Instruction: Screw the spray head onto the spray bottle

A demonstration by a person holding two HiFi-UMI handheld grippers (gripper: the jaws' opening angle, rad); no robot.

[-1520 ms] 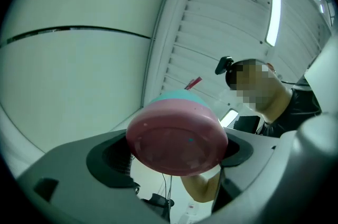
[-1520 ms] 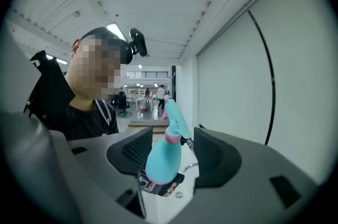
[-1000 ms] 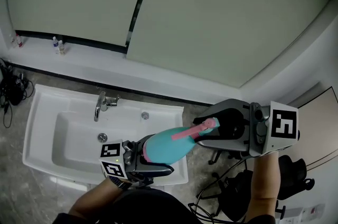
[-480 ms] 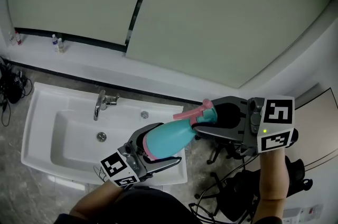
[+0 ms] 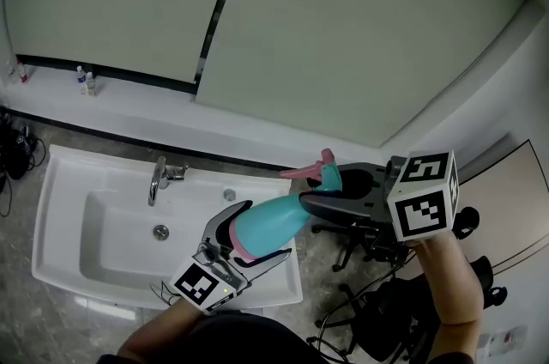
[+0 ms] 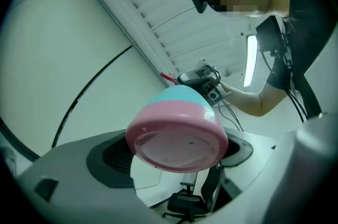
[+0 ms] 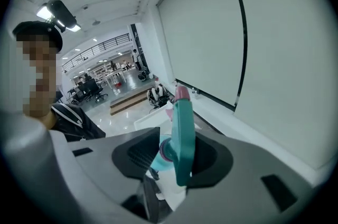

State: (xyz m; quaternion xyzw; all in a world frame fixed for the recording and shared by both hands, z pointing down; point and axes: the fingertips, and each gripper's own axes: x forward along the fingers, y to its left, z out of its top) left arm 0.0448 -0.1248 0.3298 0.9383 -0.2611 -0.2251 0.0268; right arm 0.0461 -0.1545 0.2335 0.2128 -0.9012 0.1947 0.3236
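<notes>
Two grips — left tongs [image 5: 262, 232] hold spray bottle [image 5: 276, 219], right tongs [image 5: 310, 213], just closing, spray head [image 5: 321, 174].

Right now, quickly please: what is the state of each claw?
Left claw: closed on the spray bottle, at its base.
Right claw: has just been closing, now gripping the spray head.

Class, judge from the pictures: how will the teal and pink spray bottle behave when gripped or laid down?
Probably rigid: the spray bottle shows no dent where the left gripper clamps it. Its smooth, tapering body could slip in a loose grip. Laid on its side it may roll, though the spray head would likely check that.
</notes>
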